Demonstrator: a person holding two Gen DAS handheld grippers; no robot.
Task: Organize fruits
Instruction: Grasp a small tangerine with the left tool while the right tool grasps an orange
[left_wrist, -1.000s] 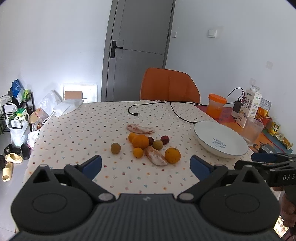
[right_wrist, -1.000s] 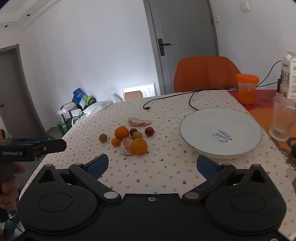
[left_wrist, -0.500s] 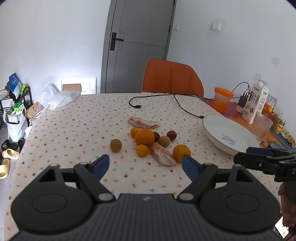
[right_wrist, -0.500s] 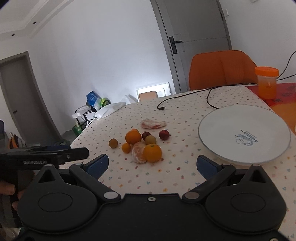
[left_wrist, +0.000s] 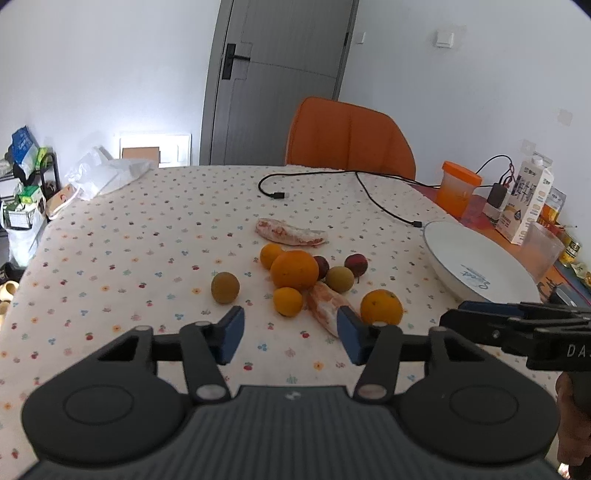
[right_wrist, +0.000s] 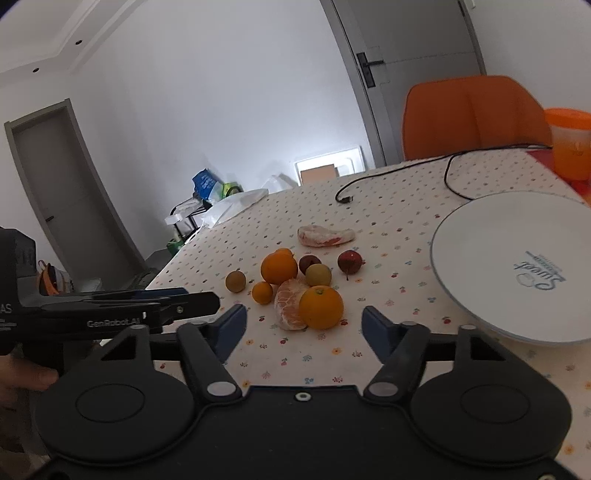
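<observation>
Milk carton (left_wrist: 526, 199) only in left view; both tools' jaws apart, just been closing, empty.

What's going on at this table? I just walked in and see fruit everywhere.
A person holds two grippers over loose fruit on the dotted tablecloth. The left gripper and right gripper have just been closing their jaws, with nothing between them. The oranges lie untouched, and the white plate holds no fruit.

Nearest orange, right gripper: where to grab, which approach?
Grip the orange across its widest part, coming from the near, plate side with the right gripper. A peeled segment touches its far-left flank, so keep that finger clear.
</observation>
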